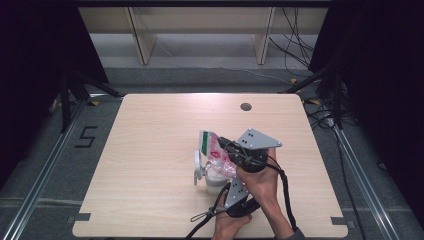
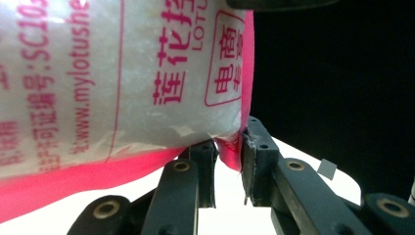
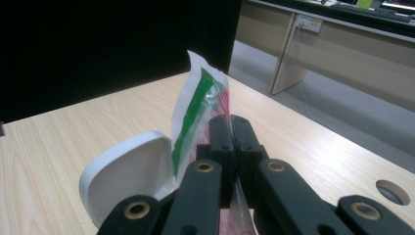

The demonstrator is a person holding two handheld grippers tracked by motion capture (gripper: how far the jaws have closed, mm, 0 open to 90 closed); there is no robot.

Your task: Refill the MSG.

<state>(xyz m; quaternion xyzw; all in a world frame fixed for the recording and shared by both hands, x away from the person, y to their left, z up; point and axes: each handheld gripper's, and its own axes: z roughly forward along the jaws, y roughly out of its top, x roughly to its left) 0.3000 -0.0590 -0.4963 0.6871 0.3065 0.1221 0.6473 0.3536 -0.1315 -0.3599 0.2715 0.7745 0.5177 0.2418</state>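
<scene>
A see-through bag (image 1: 214, 151) with pink and red print and a green top strip is held tilted over a white container (image 1: 213, 185) whose flip lid (image 1: 198, 165) stands open. My right gripper (image 1: 226, 144) is shut on the bag's upper part; in the right gripper view the jaws (image 3: 230, 122) pinch the film just below the green strip (image 3: 193, 115), with the lid (image 3: 127, 176) at the left. My left gripper (image 1: 226, 176) sits nearer the person and grips from below. Its jaws (image 2: 227, 156) clamp the pink bottom corner of the bag (image 2: 122, 73). White grains fill the bag.
The light wooden table (image 1: 150, 150) has a round cable hole (image 1: 245, 106) near its far edge, also in the right gripper view (image 3: 391, 192). Both forearms enter at the bottom right. Desk legs (image 1: 142, 42) and floor cables (image 1: 295, 45) lie beyond the table.
</scene>
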